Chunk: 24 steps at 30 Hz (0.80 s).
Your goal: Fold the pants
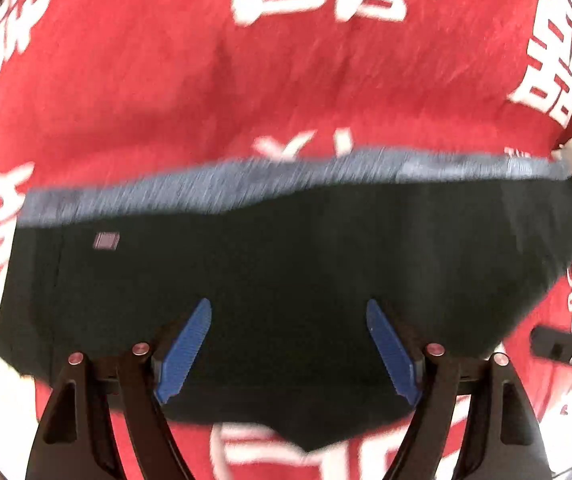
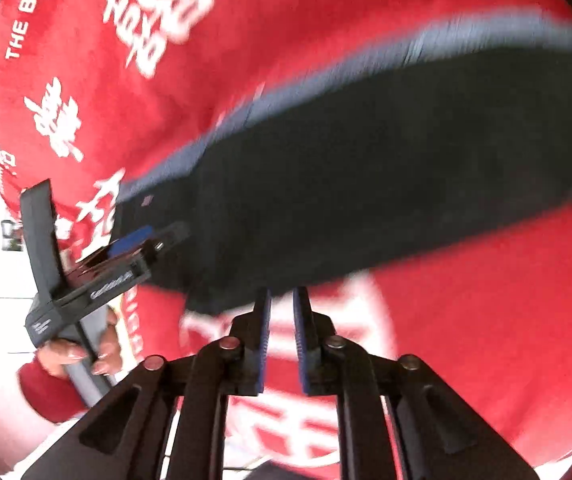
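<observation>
Left wrist view: black pants lying flat on a red cloth with white printed characters, grey-blue waistband along the far edge, small label near the left corner. Left gripper above the middle of the pants, blue pads standing wide apart, nothing between them, no clear touch with the fabric. At the right edge, part of a dark tool, partly cut off.

Right wrist view: right gripper at the near edge of the pants, blue pads close together with only a narrow gap, red cloth visible through the gap, no fabric pinched. To the left, the left gripper over the pants corner, held by a hand with a red sleeve. Picture blurred, so fine contact hard to judge
</observation>
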### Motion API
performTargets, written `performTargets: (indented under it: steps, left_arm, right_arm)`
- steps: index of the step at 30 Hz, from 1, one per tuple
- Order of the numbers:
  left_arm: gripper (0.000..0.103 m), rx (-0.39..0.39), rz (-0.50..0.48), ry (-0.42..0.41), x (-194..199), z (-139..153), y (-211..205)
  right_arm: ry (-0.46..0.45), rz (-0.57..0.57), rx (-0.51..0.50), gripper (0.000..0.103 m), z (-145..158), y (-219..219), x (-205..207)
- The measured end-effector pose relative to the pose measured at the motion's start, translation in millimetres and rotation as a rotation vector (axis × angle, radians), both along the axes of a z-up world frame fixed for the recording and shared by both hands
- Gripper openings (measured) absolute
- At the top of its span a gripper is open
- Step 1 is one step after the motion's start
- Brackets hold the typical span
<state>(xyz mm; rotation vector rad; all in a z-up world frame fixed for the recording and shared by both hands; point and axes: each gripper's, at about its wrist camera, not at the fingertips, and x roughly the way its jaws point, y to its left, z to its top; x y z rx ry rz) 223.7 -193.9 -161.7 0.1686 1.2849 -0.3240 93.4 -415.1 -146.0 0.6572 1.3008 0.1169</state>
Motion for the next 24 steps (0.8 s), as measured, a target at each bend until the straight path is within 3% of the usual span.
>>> performTargets:
  steps: [2, 6, 8, 10, 11, 13, 17, 20, 24]
  left_arm:
    - [0.081, -0.005, 0.02, -0.006, 15.9, -4.0, -15.1]
    - [0.081, 0.001, 0.094, 0.016, 43.1, -24.3, -37.8]
    - [0.081, 0.041, 0.117, 0.044, 48.2, -41.9, -42.4]
    - [0.084, 0.023, 0.155, 0.024, 45.0, -47.9, -41.3]
    - [0.085, 0.018, 0.16, 0.023, 43.9, -48.3, -40.1]
    - [0.085, -0.001, 0.169, 0.028, 42.2, -48.1, -36.8]
    - [0.086, 0.02, 0.155, 0.005, 35.6, -44.2, -36.3]
    - [0.086, 0.043, 0.146, -0.014, 32.8, -45.2, -39.2]
    - [0.086, 0.081, 0.15, 0.007, 36.3, -37.6, -47.3]
  right_arm:
    - [-0.033, -0.011, -0.073, 0.04, 6.0, -21.0, 25.3]
    - [-0.101, 0.035, -0.129, 0.04, 3.6, -32.9, 77.3]
    - [-0.081, 0.056, -0.153, 0.036, -10.4, -33.4, 100.4]
    - [-0.058, 0.087, -0.206, 0.033, -26.0, -33.5, 117.2]
    - [-0.063, 0.108, -0.237, 0.024, -31.9, -37.1, 122.3]
    - [-0.096, 0.122, -0.277, 0.014, -34.5, -50.9, 126.3]
    - [-0.096, 0.005, -0.33, 0.013, -33.9, -109.7, 117.8]
    - [-0.073, -0.106, -0.318, 0.004, -37.1, -169.9, 100.8]
    - [-0.034, -0.188, -0.433, 0.004, -25.7, -223.6, 76.3]
